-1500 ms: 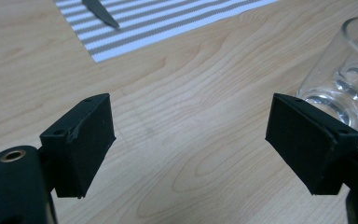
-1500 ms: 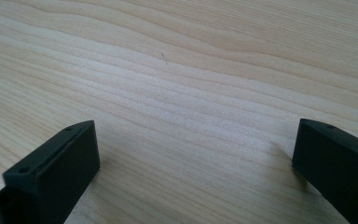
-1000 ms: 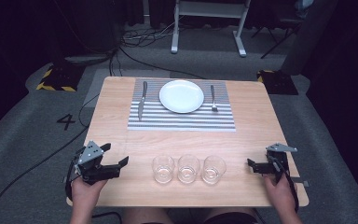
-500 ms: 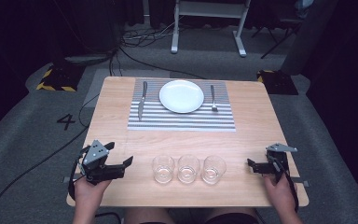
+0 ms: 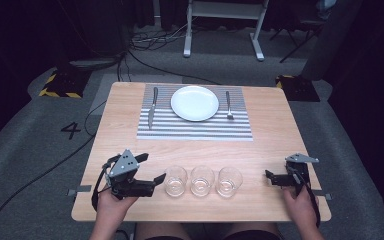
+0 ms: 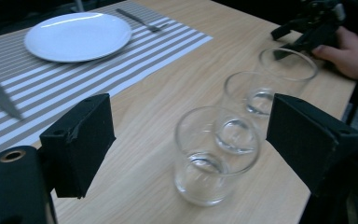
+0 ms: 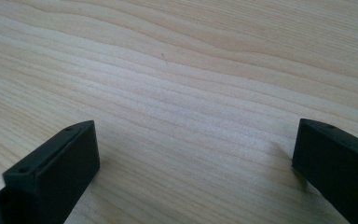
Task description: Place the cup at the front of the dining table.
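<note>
L gripper [image 5: 152, 180] sits at the near-left of the bench [image 5: 275, 130], its jaws aimed right at the leftmost glass [image 5: 175, 180]. Jaws have just been opening a bit and stand wide apart, nothing between the pads; in the left gripper view that glass [image 6: 213, 154] stands ahead of the gap, upright, empty, not touched. Two more glasses line up behind it: middle glass [image 5: 202, 180], then right glass [image 5: 229, 180], all three in a row along the near edge, nearly touching one another.

R gripper [image 5: 271, 176] rests at the near-right, just beside the right glass but apart from it. Its jaws gape open over bare wood in the right gripper view [image 7: 193, 154], holding nothing.

Far side: striped mat [image 5: 195, 131] w/ white plate [image 5: 195, 102], knife [image 5: 152, 106] left of plate, fork [image 5: 228, 104] right of it.

Step in hand, as I read it: L gripper closing in on the leftmost glass. To do it well:
- keep jaws level, one pad each side of the glass wall, approx mid-height, not at the rim
- come in straight from the left; the middle glass is so close that a skewed pad could knock it
- close gently, glass is slick and hard
- lift straight up before carrying toward the mat
</note>
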Available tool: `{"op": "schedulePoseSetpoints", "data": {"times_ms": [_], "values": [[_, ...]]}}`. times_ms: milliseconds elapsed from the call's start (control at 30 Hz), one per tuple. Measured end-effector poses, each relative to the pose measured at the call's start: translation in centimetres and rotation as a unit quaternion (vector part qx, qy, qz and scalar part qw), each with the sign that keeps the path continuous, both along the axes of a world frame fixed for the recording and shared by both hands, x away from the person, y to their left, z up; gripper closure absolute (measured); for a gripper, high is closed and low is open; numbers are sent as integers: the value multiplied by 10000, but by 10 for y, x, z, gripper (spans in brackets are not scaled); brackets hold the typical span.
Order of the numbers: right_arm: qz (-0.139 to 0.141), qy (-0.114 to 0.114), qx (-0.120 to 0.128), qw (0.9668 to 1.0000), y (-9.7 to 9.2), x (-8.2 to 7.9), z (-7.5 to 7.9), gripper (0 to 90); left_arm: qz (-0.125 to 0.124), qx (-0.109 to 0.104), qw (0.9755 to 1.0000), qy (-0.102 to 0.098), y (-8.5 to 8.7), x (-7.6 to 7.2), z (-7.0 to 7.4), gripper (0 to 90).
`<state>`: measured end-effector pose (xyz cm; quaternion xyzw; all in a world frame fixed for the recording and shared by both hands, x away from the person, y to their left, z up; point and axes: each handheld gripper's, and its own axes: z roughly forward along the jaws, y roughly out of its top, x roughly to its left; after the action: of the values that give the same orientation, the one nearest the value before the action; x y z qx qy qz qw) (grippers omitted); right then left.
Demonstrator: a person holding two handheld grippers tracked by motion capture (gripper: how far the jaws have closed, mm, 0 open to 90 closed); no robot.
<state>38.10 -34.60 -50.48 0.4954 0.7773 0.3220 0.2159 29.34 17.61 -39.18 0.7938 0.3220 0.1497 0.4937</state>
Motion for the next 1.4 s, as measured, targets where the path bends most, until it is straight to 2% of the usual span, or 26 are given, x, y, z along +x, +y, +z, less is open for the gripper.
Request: {"op": "schedulePoseSetpoints", "data": {"times_ms": [300, 433, 467, 667, 767, 833, 900, 933, 1167, 1200, 1300, 1400], "values": [[0, -1, -3, 10000, 0, 0, 0, 6, -69, -132, 9999, 2, -21, -1, 1, 153], [2, -1, -10, 10000, 0, 0, 0, 6, 11, -191, 9998, -23, -29, 2, -9, 152], [0, 1, 0, 10000, 0, 0, 0, 5, 70, -224, 9997, 28, -31, 2, -11, 152], [0, 0, -1, 10000, 0, 0, 0, 6, 185, -222, 9996, 22, -36, 5, -20, 154], [1, -1, -1, 10000, 0, 0, 0, 5, 208, -123, 9997, 90, -42, 7, -27, 153], [2, -2, -9, 10000, 0, 0, 0, 6, 257, 86, 9994, 211, -47, 10, -35, 148], [1, -1, -1, 10000, 0, 0, 0, 5, 278, 108, 9992, 265, -48, 11, -37, 141], [-1, 0, 0, 10000, 0, 0, 0, 6, 264, 123, 9987, 418, -50, 13, -41, 141], [1, -2, -8, 10000, 0, 0, 0, 6, 140, 226, 9983, 516, -54, 14, -48, 121], [1, 0, -4, 10000, 0, 0, 0, 6, 138, 313, 9982, 500, -54, 15, -49, 125], [1, -1, -1, 10000, 0, 0, 0, 5, 199, 423, 9971, 605, -56, 17, -55, 127], [1, 1, -1, 10000, 0, 0, 0, 6, 158, 532, 9963, 663, -59, 19, -61, 129]]}}
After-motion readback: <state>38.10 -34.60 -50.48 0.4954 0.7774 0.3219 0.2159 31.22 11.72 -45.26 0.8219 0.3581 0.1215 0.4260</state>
